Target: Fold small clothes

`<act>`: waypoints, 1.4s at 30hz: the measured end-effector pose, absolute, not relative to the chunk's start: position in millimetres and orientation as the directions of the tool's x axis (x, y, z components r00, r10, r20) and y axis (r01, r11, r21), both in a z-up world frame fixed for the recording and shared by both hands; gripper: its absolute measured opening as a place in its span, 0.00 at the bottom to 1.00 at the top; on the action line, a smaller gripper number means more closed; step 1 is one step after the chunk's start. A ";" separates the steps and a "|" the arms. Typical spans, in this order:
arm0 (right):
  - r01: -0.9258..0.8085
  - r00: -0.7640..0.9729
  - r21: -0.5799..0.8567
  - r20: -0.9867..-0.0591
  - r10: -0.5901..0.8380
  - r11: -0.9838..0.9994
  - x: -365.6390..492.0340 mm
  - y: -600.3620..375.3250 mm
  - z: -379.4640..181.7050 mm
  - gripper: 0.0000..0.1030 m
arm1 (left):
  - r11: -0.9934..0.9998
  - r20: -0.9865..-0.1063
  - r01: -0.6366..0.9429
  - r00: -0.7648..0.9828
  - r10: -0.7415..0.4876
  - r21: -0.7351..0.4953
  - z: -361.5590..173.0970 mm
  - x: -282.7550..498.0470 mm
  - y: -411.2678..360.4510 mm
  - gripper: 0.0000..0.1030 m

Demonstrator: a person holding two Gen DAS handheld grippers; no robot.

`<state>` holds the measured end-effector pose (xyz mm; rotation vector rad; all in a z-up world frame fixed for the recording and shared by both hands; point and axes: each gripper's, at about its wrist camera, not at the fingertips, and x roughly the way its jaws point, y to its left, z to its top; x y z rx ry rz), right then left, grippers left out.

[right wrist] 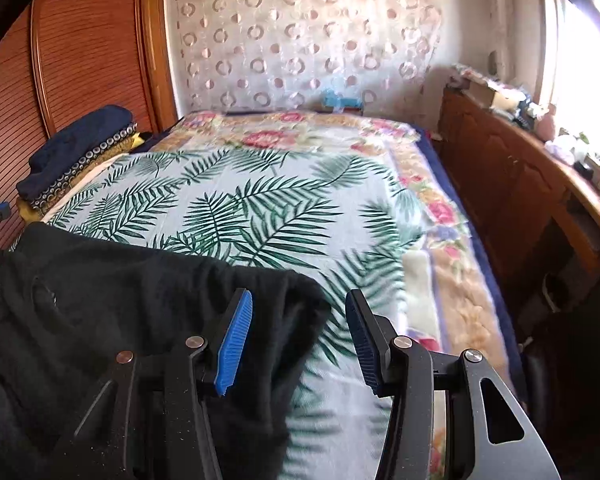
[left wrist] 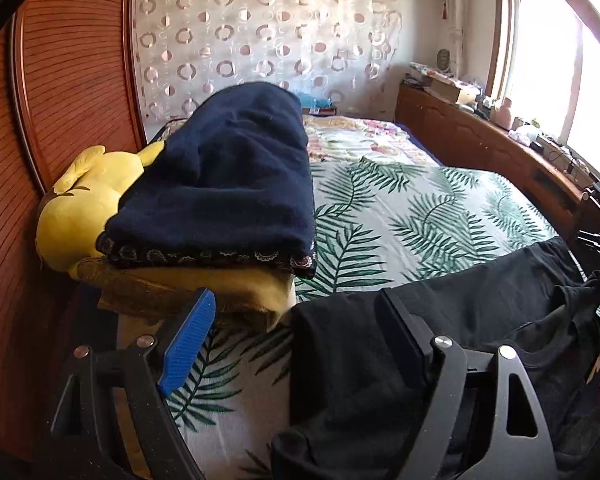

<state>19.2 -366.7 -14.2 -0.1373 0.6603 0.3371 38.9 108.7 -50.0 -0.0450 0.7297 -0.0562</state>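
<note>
With the left gripper and the right gripper both spread and clamping nothing, the black garment lies loose on the leaf-print bedspread, so each should re-grip a corner squarely before folding.

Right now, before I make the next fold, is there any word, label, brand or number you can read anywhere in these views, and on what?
None can be read.
Black garment: no tag or print shows.
Navy blanket: its trim carries only round floral motifs.
Boxes on the wooden ledge: any print is too small and blurred to read.
</note>
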 end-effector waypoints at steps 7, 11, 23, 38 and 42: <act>-0.377 0.688 -0.053 -0.685 0.241 0.925 44.8 -340.9 -26.6 0.60 | 0.997 -0.713 0.022 0.698 -0.070 -0.075 -66.2 55.0 110.6 0.80; -0.367 0.680 -0.053 -0.696 0.229 0.929 52.8 -344.1 -25.9 0.61 | 0.996 -0.722 0.032 0.688 -0.079 -0.079 -69.2 55.9 109.5 0.80; -0.340 0.674 -0.020 -0.702 0.229 0.940 69.2 -356.8 -31.6 0.74 | 0.994 -0.765 0.051 0.635 -0.108 -0.099 -87.9 55.7 102.0 0.58; -0.384 0.637 -0.007 -0.725 0.260 0.923 71.7 -347.2 -34.0 0.75 | 0.990 -0.798 0.019 0.590 -0.123 -0.139 -100.3 56.2 102.2 0.48; -0.383 0.639 -0.011 -0.725 0.257 0.924 70.4 -346.2 -33.9 0.75 | 0.988 -0.797 0.046 0.586 -0.144 -0.145 -101.0 54.5 97.1 0.48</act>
